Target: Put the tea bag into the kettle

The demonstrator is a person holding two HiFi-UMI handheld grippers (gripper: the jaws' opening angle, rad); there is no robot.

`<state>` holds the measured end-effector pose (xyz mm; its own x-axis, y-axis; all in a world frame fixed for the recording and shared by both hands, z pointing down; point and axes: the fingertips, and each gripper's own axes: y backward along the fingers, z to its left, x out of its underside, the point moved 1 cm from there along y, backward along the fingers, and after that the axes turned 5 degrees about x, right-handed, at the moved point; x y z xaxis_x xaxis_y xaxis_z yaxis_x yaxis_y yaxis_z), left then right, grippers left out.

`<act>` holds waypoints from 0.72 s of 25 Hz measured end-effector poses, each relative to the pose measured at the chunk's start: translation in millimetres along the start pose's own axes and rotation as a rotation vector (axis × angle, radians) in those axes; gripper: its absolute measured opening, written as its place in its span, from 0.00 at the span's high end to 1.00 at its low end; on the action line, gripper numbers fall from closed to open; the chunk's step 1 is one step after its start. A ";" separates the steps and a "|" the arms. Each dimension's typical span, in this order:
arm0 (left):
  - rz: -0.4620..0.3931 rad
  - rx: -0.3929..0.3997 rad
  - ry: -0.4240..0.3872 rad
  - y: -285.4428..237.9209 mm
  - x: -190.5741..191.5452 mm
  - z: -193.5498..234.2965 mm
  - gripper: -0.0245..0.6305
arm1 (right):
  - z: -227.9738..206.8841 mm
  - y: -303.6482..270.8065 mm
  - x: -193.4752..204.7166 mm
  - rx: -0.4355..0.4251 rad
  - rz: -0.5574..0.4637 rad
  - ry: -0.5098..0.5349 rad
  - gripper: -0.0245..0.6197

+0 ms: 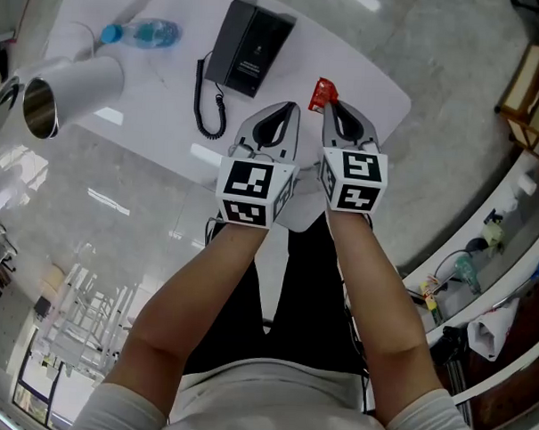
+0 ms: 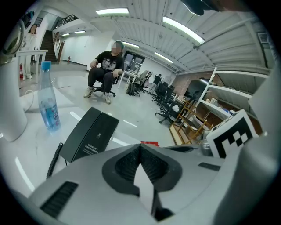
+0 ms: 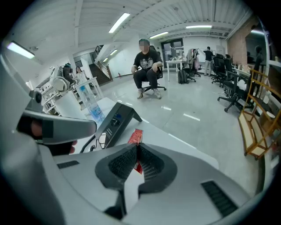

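A: State of the right gripper [image 3: 137, 146]?
B: Clamped on the tea bag [image 3: 136, 136]. The pads are nearly together with the red packet pinched between the tips, and most of it sticks out past them.
A: Left gripper [image 2: 140, 146]?
B: Jaws together, nothing in them (its own view shows pad against pad). It sits just beside the right one, and both are held side by side over the near edge of the table [image 1: 168, 94].
A: Is the tea bag on the table or off it?
B: Can't tell from these views. It's at the right gripper's tips, toward the table's right end, near the phone [image 1: 250, 48] and to its right.
A: Kettle [image 1: 70, 90]?
B: At the far left end of the table. It has a white body and a steel inside, and its mouth is open toward the head camera. It's well apart from the tea bag, with the phone and its coiled cord [image 1: 207, 104] between the 2.
A: Anything else on the table?
B: 1 bottle [image 1: 144, 33] with a blue cap and label. It stands upright in the left gripper view, between kettle and phone, toward the far edge.
A: Background?
B: 1 person [image 3: 147, 66] seated on a chair out on the open floor beyond the table.
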<state>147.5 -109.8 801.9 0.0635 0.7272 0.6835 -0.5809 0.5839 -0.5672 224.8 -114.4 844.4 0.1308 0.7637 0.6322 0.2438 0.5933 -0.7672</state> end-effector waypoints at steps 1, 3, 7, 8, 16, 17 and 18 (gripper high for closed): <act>-0.005 0.003 -0.007 3.9 -7.4 -4.7 0.96 | 1.5 8.0 -8.9 -0.001 -0.013 0.000 0.93; -0.019 0.005 -0.024 13.6 -23.2 -14.0 0.96 | 4.8 25.9 -26.8 -0.003 -0.040 0.001 0.93; -0.057 -0.008 -0.040 42.9 -62.1 -27.7 0.96 | 14.6 72.3 -61.6 -0.011 -0.088 -0.009 0.93; -0.067 -0.011 -0.045 50.9 -74.2 -31.4 0.96 | 17.8 85.1 -71.4 -0.013 -0.100 -0.007 0.93; -0.170 -0.023 -0.108 111.4 -171.3 -75.9 0.96 | 33.3 179.8 -151.4 -0.032 -0.216 -0.002 0.93; -0.178 -0.022 -0.118 120.2 -180.3 -83.8 0.96 | 34.6 192.4 -160.6 -0.033 -0.227 -0.007 0.93; -0.186 -0.020 -0.125 128.7 -189.1 -91.8 0.96 | 35.8 204.8 -170.3 -0.033 -0.240 -0.009 0.93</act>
<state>135.2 -139.0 557.4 0.0664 0.5570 0.8279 -0.5519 0.7117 -0.4346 218.0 -113.8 575.7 0.0564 0.6043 0.7948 0.2979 0.7496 -0.5911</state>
